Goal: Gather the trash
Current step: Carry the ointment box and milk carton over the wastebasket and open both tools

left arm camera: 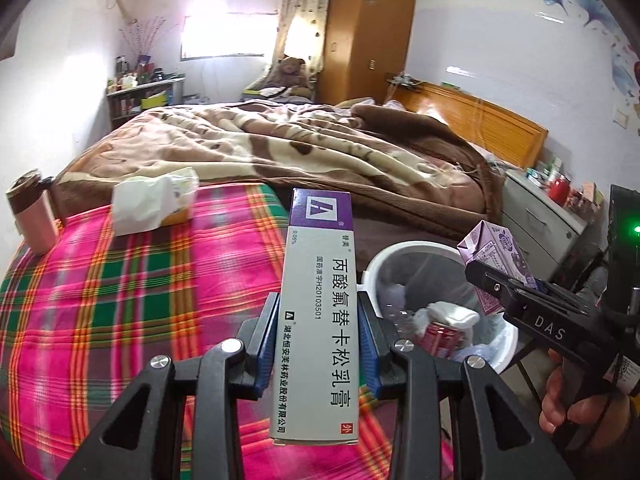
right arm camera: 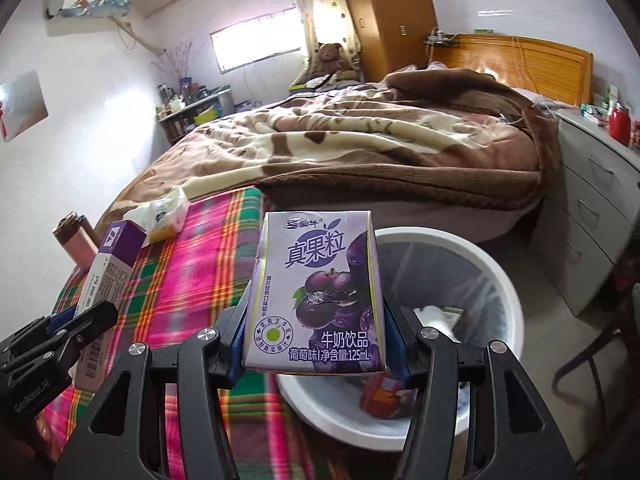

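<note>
My left gripper (left arm camera: 318, 344) is shut on a long grey and purple ointment box (left arm camera: 318, 312), held upright above the plaid cloth, just left of the white trash bin (left arm camera: 374, 268). My right gripper (right arm camera: 316, 344) is shut on a purple grape milk carton (right arm camera: 318, 292), held over the near rim of the bin (right arm camera: 508, 304). The bin holds a red can (left arm camera: 438, 336) and crumpled white paper (left arm camera: 452, 312). The right gripper and carton (left arm camera: 496, 256) show in the left wrist view; the ointment box (right arm camera: 108, 268) shows in the right wrist view.
A tissue pack (left arm camera: 154, 204) and a pink tumbler (left arm camera: 34, 216) rest on the plaid cloth (left arm camera: 120, 300). A brown blanket (left arm camera: 320, 148) covers the bed behind. A grey drawer unit (right arm camera: 600, 208) with a red jar (right arm camera: 618, 122) stands right of the bin.
</note>
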Available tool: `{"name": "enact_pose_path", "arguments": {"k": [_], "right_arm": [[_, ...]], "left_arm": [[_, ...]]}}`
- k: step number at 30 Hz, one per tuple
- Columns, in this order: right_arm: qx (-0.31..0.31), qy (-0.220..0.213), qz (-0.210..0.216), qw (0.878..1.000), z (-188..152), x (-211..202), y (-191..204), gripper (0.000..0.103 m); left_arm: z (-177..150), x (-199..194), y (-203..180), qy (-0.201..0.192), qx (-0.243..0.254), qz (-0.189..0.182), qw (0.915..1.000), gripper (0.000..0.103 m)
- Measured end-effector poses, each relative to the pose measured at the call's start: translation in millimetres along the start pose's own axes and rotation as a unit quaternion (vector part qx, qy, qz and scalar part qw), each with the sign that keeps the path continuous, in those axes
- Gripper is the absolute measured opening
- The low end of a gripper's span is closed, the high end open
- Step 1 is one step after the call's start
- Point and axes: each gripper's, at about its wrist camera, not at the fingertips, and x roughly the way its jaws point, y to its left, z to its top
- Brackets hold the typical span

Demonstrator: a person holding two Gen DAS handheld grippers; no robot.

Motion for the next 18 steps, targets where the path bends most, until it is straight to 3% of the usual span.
{"name": "enact_pose_path", "arguments": {"k": [18], "right_arm": [[0.026, 0.03, -0.036, 0.999, -2, 12, -64, 0.056]], "left_arm": [[-11, 48, -85, 0.046, 0.042, -0.066, 0.9959, 0.038]]}}
